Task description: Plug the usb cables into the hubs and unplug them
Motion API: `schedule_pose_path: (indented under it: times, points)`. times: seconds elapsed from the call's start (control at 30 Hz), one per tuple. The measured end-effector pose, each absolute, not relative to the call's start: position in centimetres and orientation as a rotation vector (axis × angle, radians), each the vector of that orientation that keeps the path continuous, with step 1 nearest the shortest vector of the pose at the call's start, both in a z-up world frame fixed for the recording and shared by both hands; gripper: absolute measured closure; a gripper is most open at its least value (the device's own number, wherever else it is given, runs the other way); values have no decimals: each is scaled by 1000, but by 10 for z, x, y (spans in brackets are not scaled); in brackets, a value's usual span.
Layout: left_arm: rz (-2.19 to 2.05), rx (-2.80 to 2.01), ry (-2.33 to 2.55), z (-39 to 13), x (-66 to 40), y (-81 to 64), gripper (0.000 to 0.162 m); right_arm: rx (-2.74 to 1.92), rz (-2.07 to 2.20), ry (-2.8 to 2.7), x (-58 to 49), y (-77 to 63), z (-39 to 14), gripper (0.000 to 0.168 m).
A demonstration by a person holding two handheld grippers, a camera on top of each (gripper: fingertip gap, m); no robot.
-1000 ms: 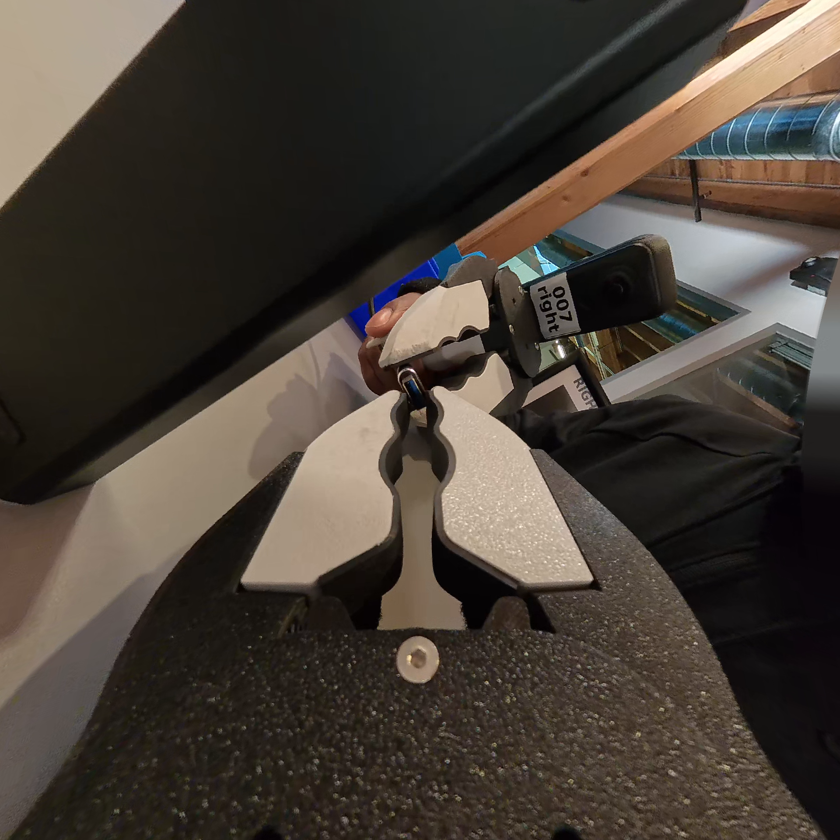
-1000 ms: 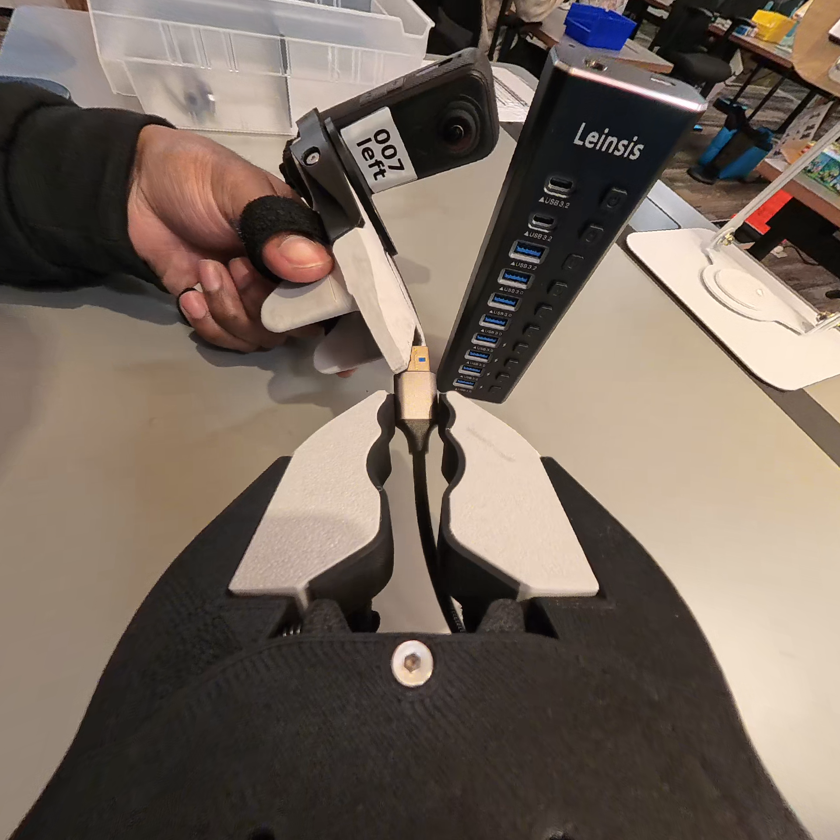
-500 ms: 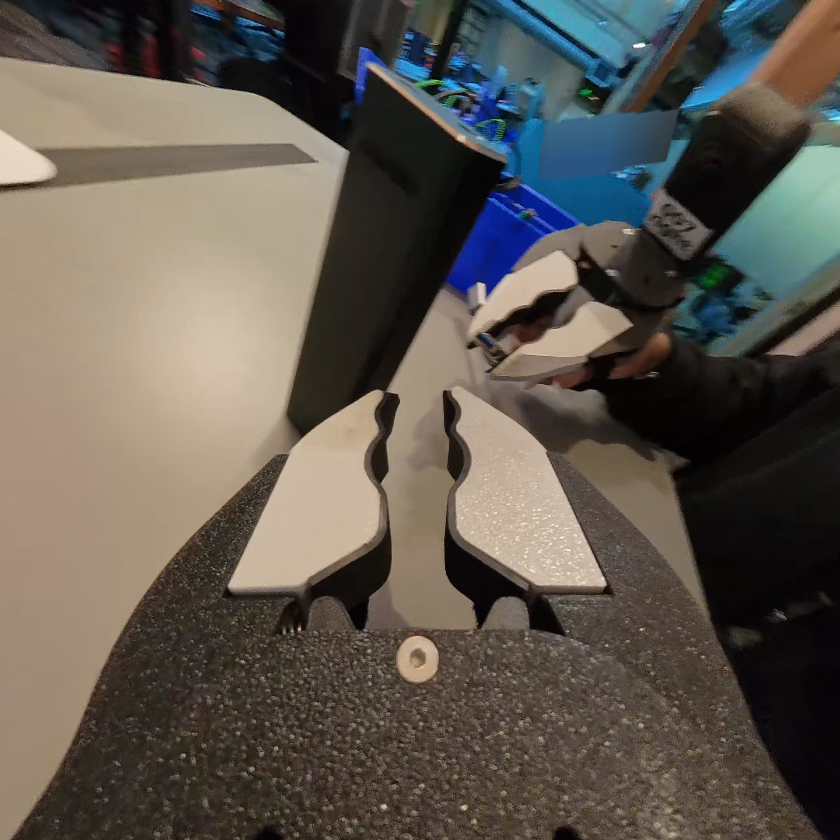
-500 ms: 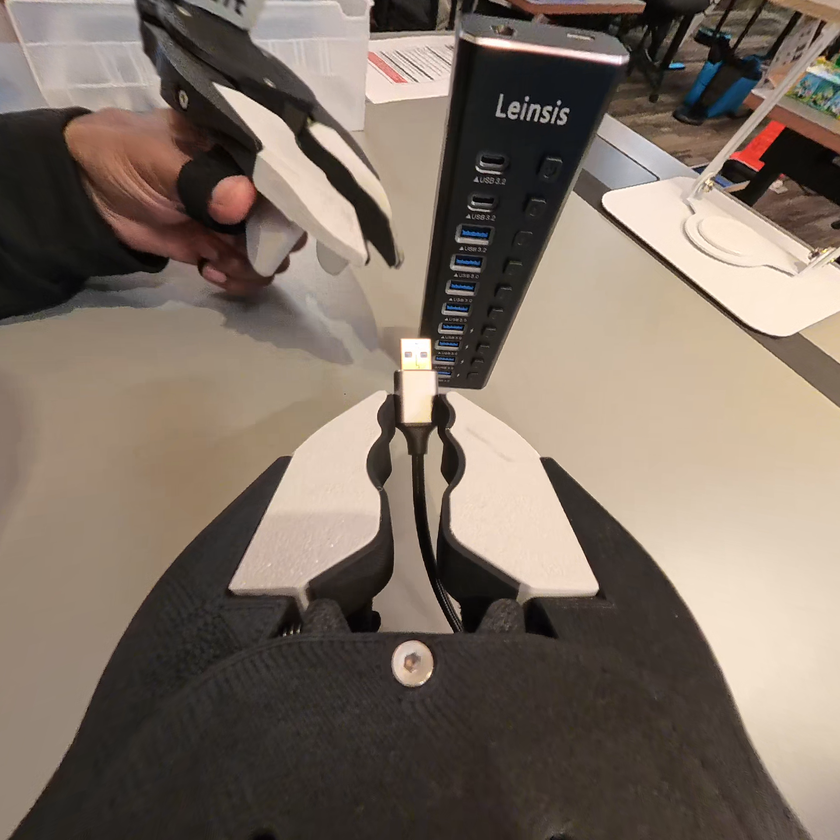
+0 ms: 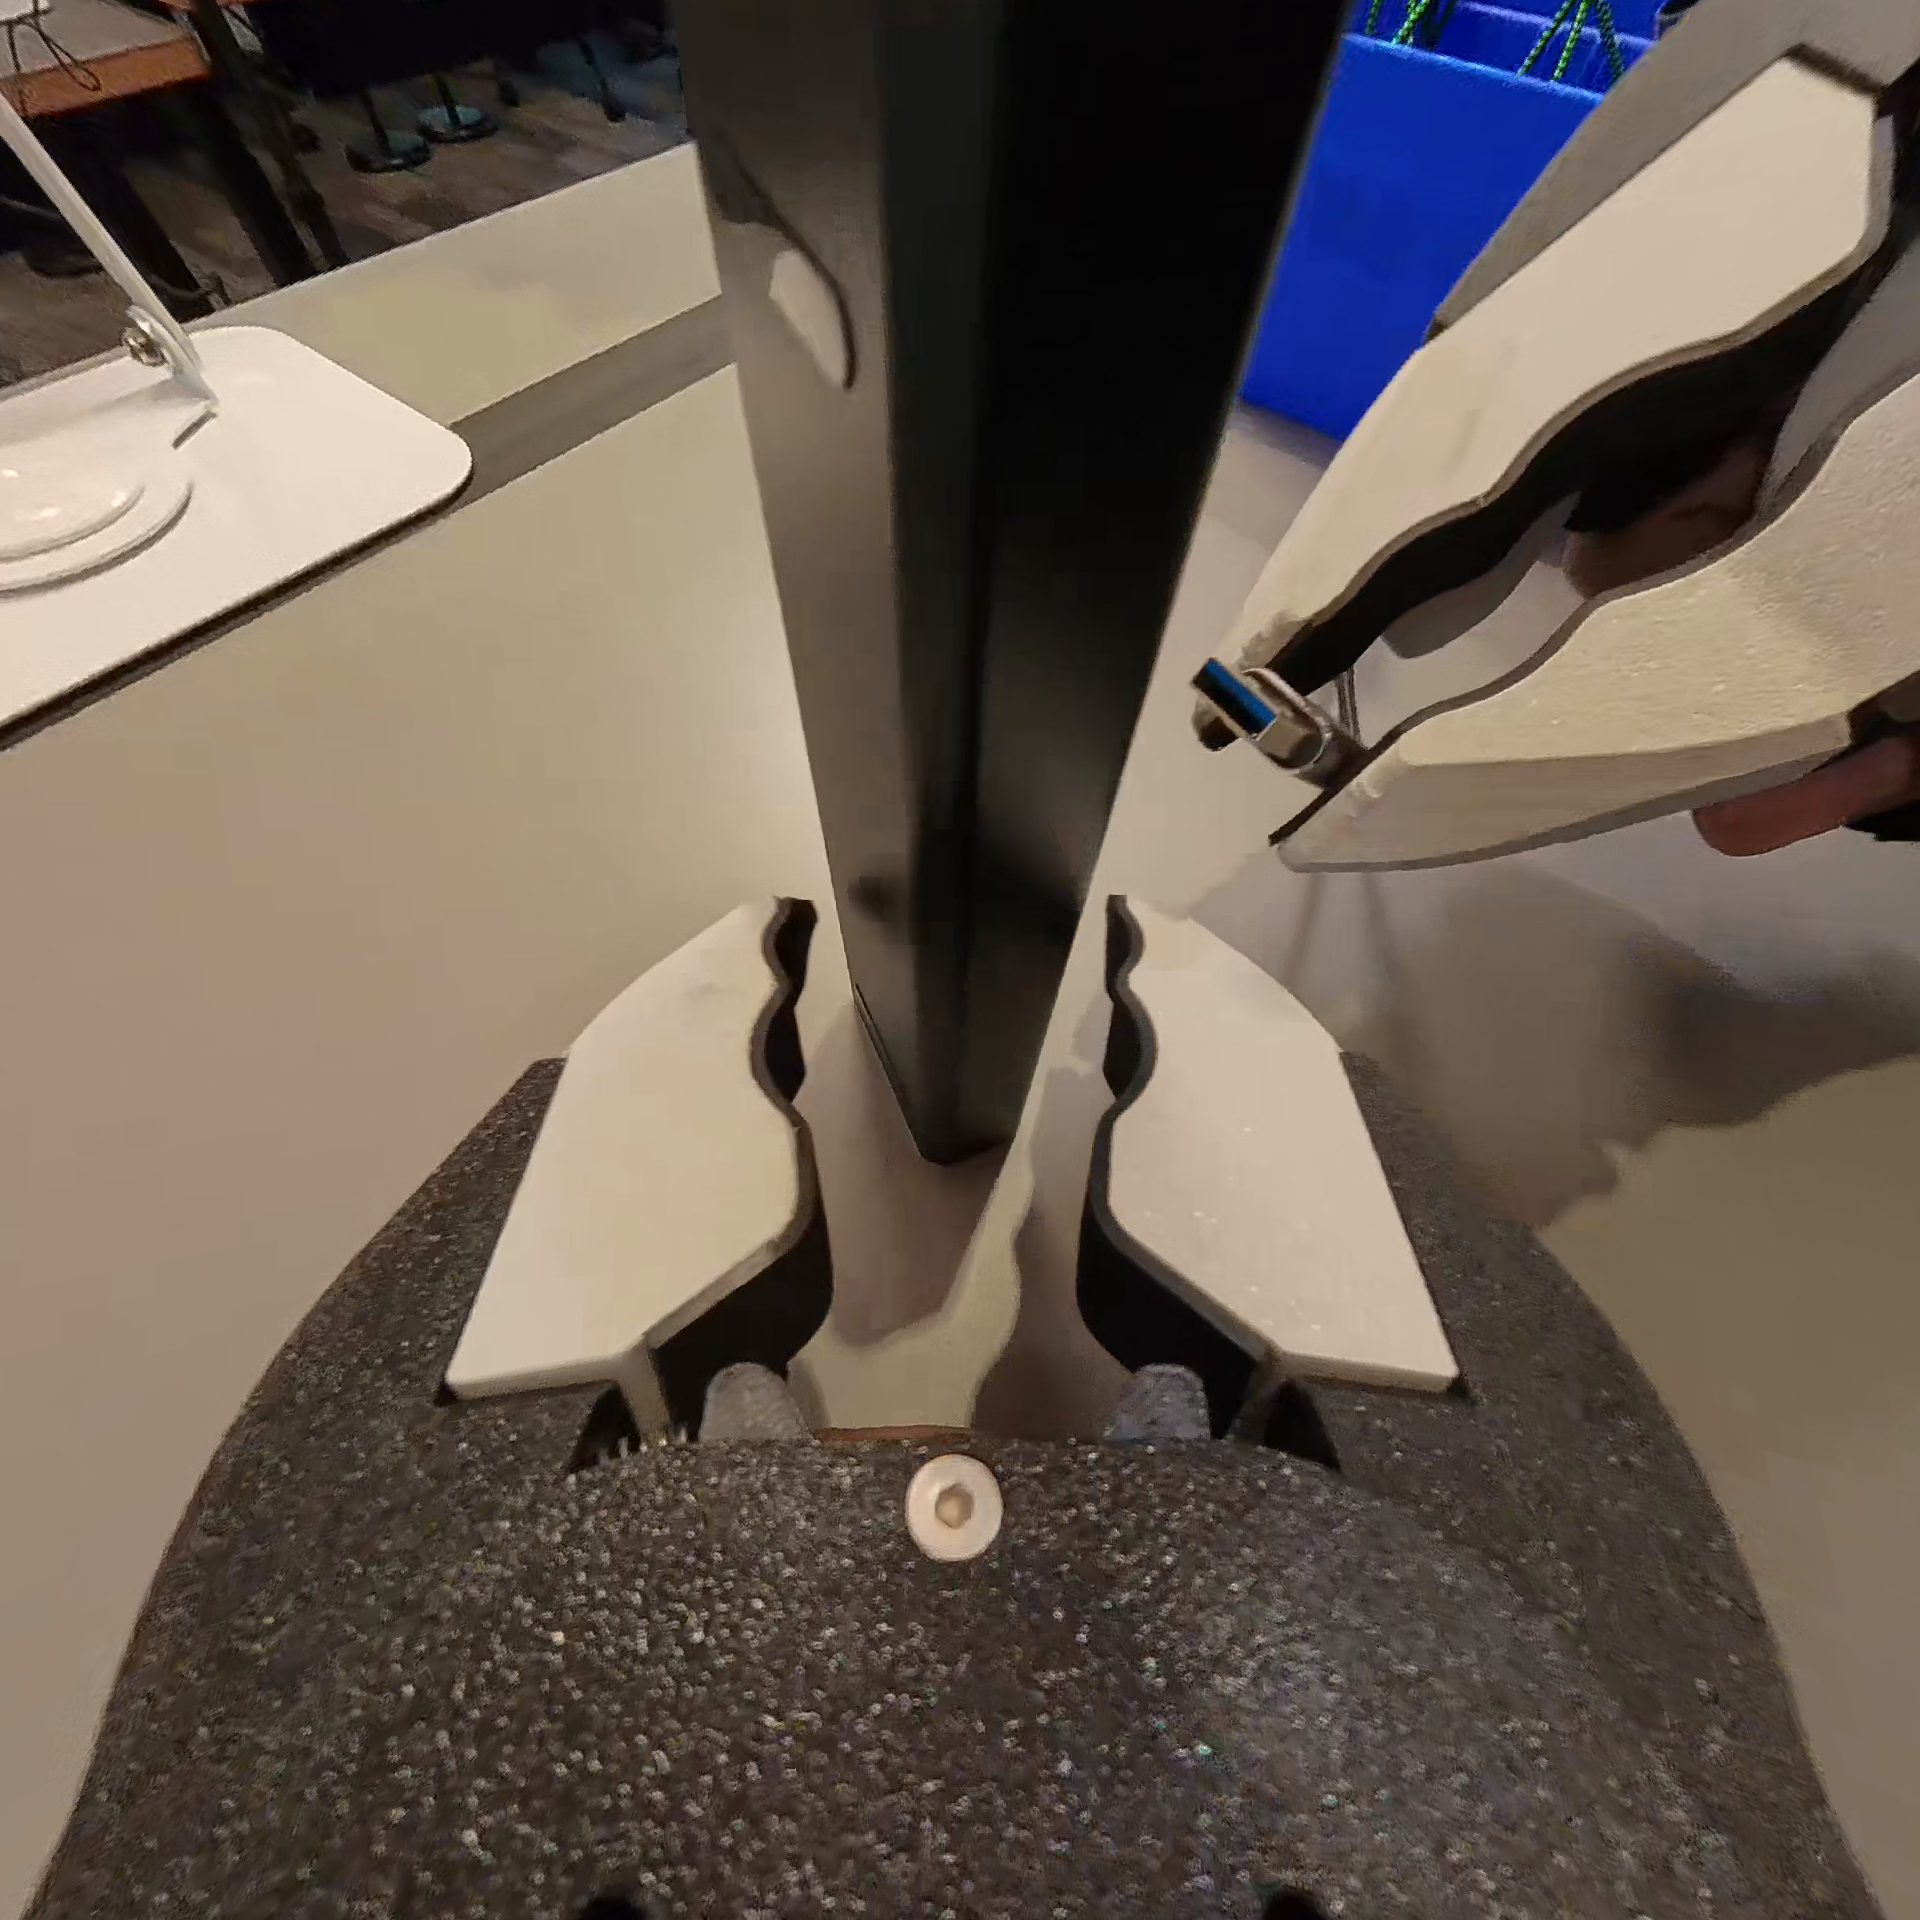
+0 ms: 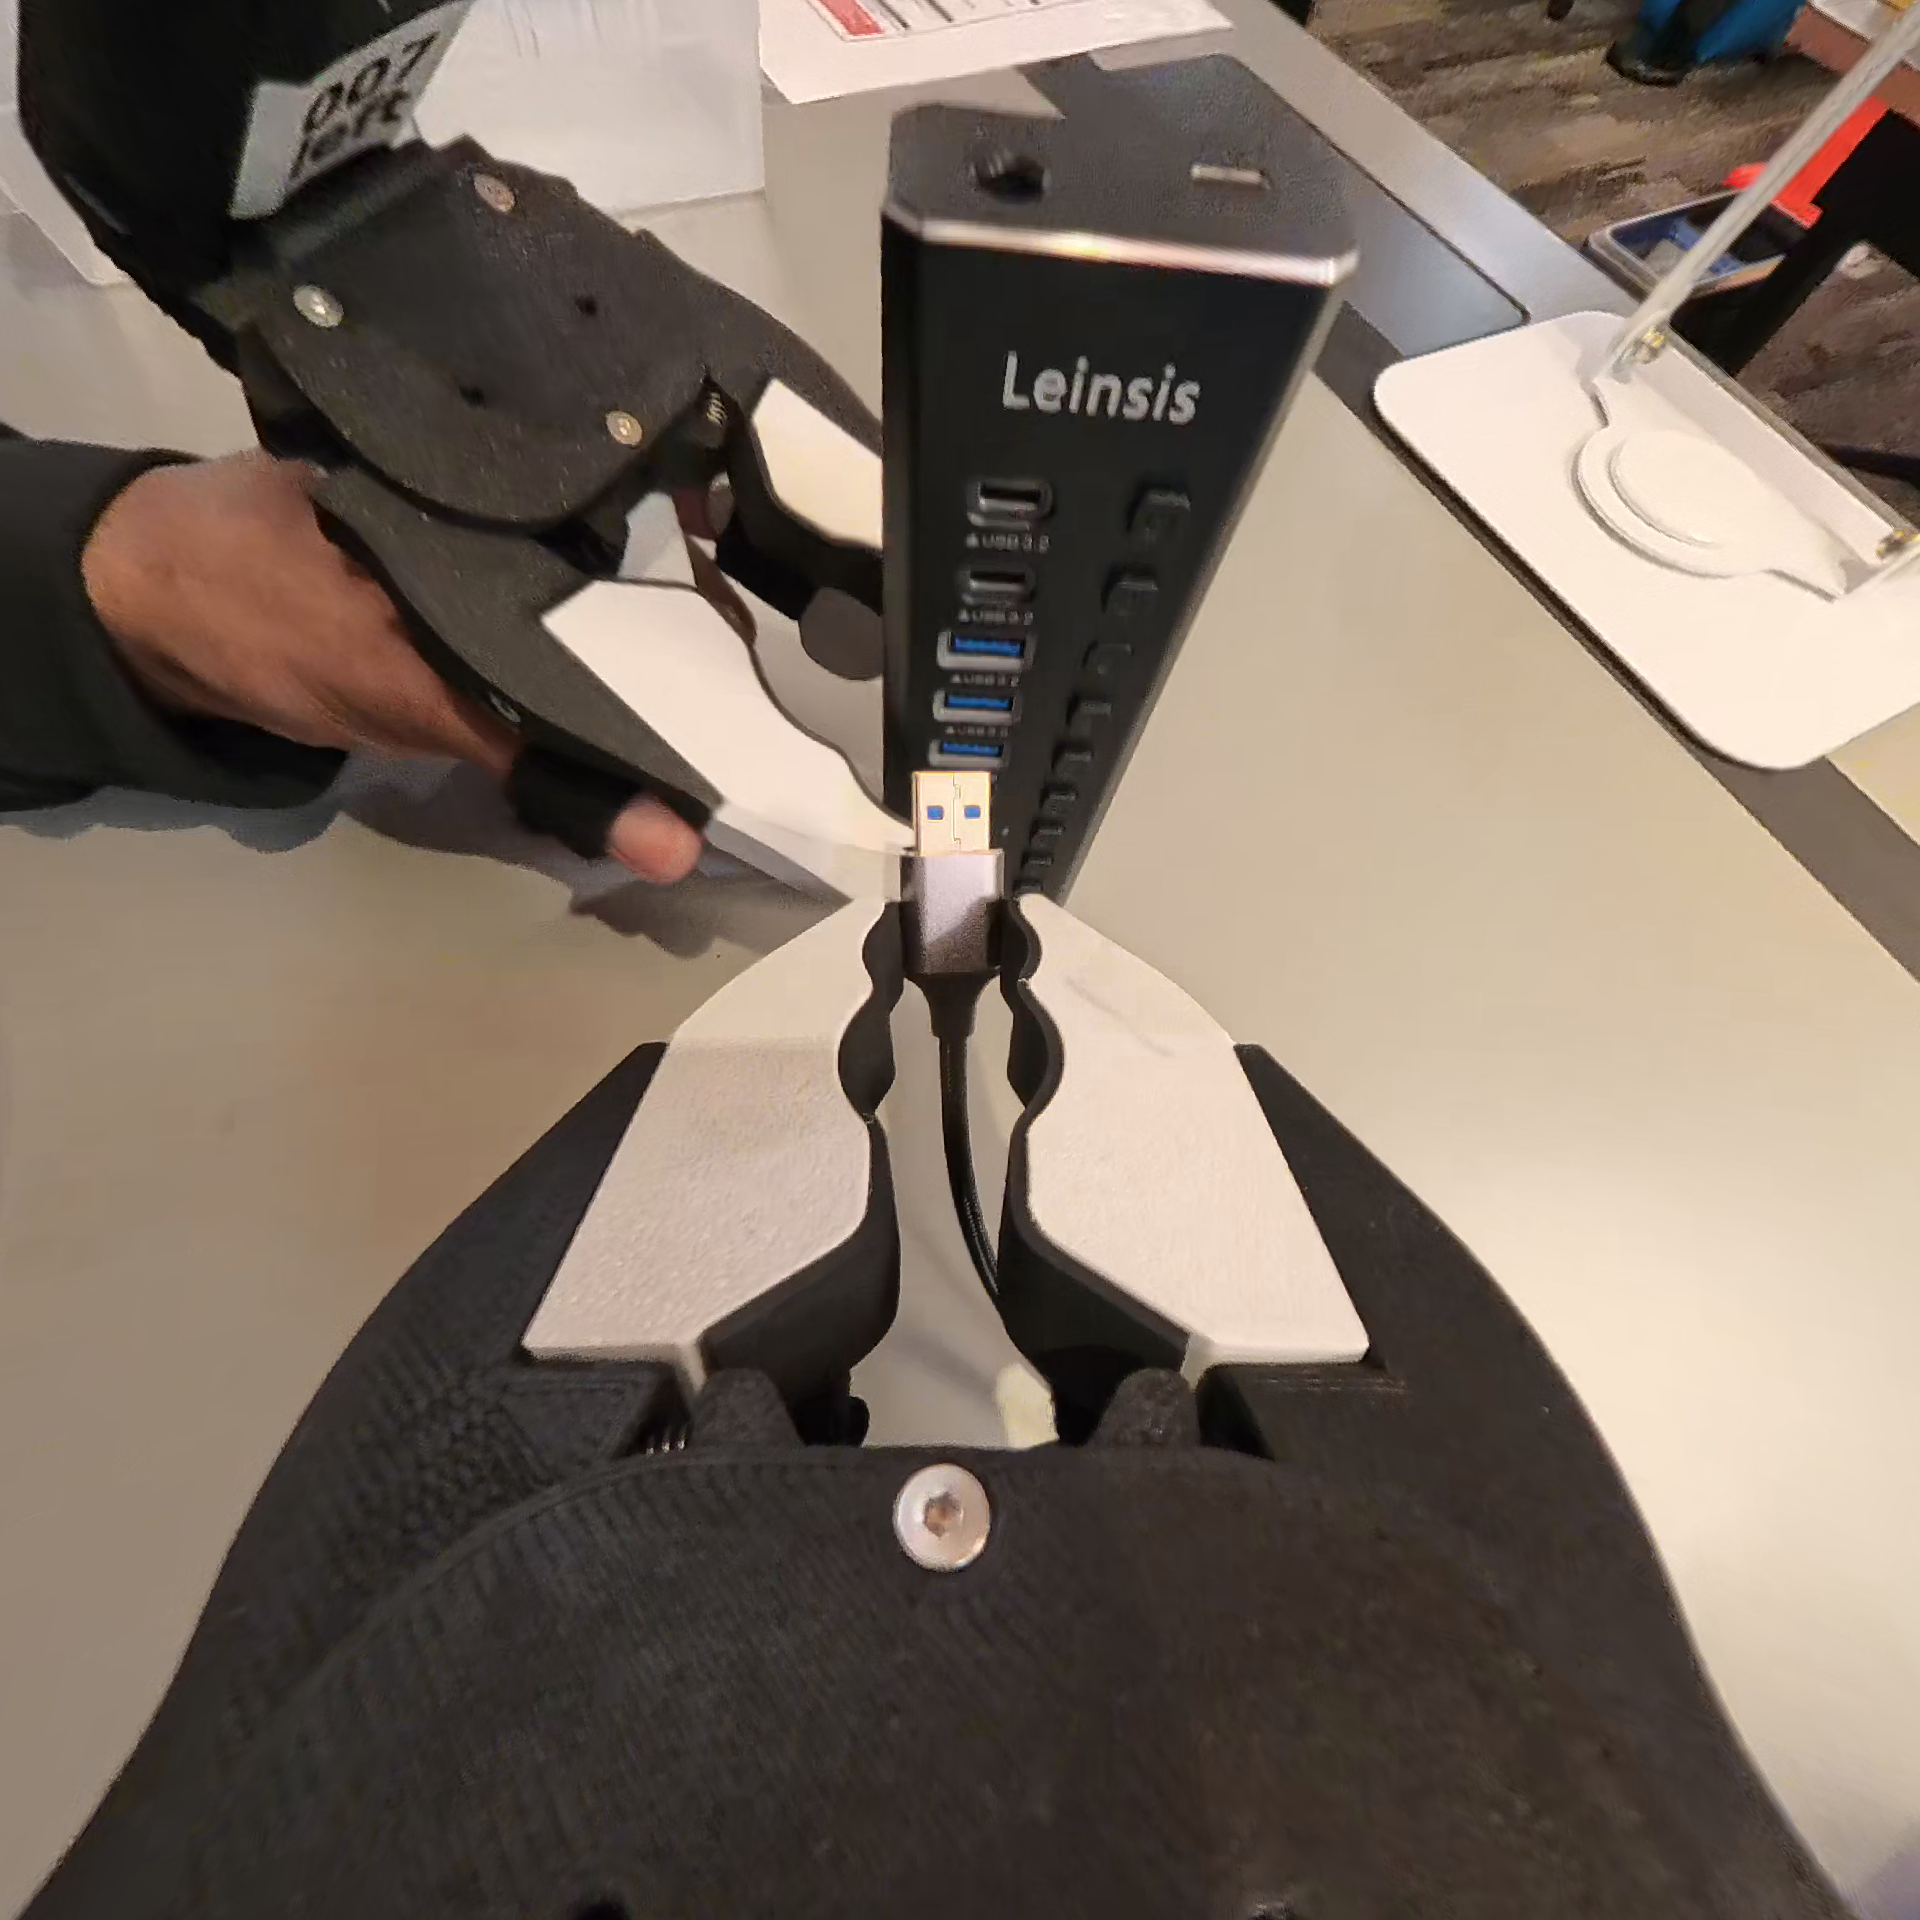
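A tall black USB hub (image 6: 1081,436) stands upright on the grey table, its port side toward the right wrist view. In the left wrist view the hub's plain back (image 5: 977,520) stands between my open left gripper's (image 5: 951,914) fingers, its foot inside the gap, not clamped. My right gripper (image 6: 951,914) is shut on the grey shell of a USB-A plug (image 6: 951,842); the metal tip points at the hub's lower blue ports, a short way off. The black cable (image 6: 961,1164) runs back between the fingers. The right gripper and plug (image 5: 1257,717) also show in the left wrist view.
A white lamp base (image 6: 1683,540) with a clear arm sits on the table at the right; it also shows in the left wrist view (image 5: 187,499). A sheet of paper (image 6: 977,31) lies behind the hub. A blue bin (image 5: 1434,208) stands beyond the table.
My left gripper let go of the plug tip, opened, swung around and closed in on the hub's base from behind. The right gripper kept the plug and moved nearer the hub's ports.
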State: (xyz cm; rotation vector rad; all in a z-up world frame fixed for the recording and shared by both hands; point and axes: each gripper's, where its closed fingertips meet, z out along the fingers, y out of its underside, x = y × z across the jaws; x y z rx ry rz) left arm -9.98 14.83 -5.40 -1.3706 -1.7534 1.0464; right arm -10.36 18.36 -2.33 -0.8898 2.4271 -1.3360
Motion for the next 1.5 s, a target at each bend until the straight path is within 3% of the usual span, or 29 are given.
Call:
schedule_pose_path:
  times: [0.1,0.23,1.13,1.5]
  points:
    - [1075,-1371,-1749,-52,-103,147,125,-926,-1302,2438,-99,179,-19,152]
    - [1126,-1411,-1742,-52,-103,146,132,-929,-1251,2453,-98,175,-18,152]
    - [1666,-1718,-2022,-45,-77,113,135,-788,-1102,2631,-91,162,-31,152]
    - [1497,-1604,-2011,-51,-81,119,135,-781,-1101,2619,-92,159,-31,152]
